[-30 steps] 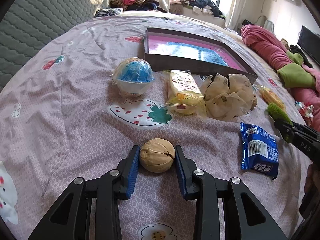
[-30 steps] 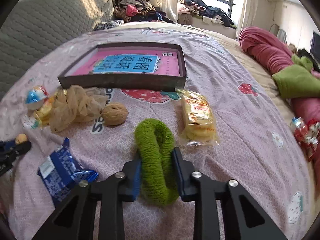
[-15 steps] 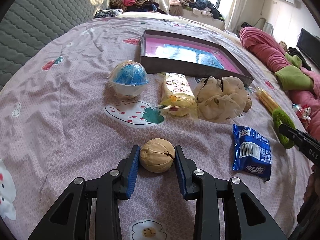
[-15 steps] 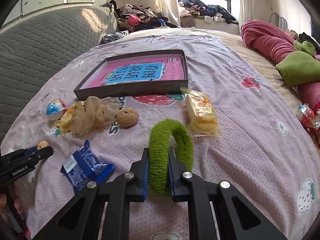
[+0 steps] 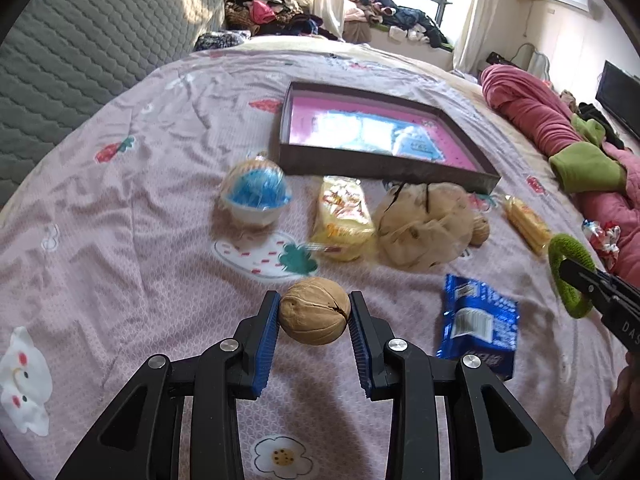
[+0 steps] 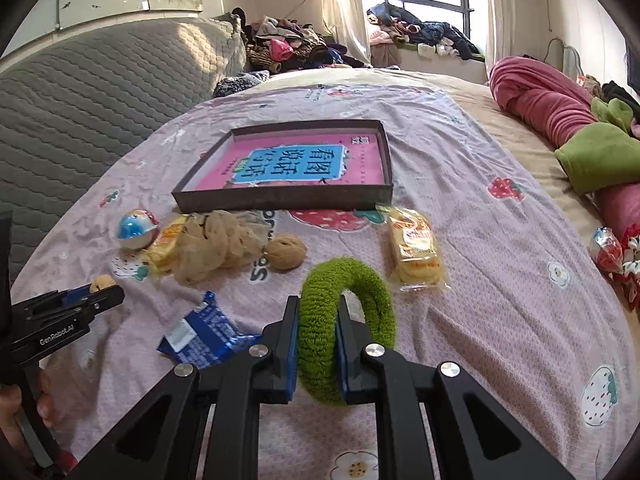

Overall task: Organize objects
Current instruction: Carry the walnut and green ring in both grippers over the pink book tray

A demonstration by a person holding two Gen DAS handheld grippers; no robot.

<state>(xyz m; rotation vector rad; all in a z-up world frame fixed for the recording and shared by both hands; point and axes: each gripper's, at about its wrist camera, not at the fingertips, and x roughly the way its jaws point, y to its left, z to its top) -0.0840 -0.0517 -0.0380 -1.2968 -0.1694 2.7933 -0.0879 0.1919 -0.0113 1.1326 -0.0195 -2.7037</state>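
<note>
Two grippers each hold one thing above a bed [image 5: 132, 240] covered in a pink printed sheet. The left gripper [image 5: 314, 314] has its blue pads pressed on either side of a walnut [image 5: 314, 310], which looks clear of the sheet. The right gripper [image 6: 318, 342] is clamped on one side of a green hair tie [image 6: 348, 312], a fuzzy ring that stands upright with its free half arching beyond the pads.

Farther up the bed lies a shallow dark tray [image 6: 288, 200] with a pink and blue printed sheet on its floor and nothing else in it. Loose items sit in a row just in front of its near wall: a blue and white ball [image 5: 256, 196], a yellow snack pack [image 5: 344, 216], a beige mesh pouf [image 5: 424, 224], a second walnut [image 6: 285, 256] touching the pouf, and another snack pack [image 6: 416, 252]. A blue packet [image 5: 478, 322] lies nearer, between the two grippers.

Judging by the layout, the step in hand is the carry: both picks are done and neither item is placed yet. The tray seems the likely destination. The next move calls for bringing each gripper forward over the row of loose items, clearing the tray's near wall, lowering inside it, and only then opening the jaws. The round walnut may roll once released.
</note>
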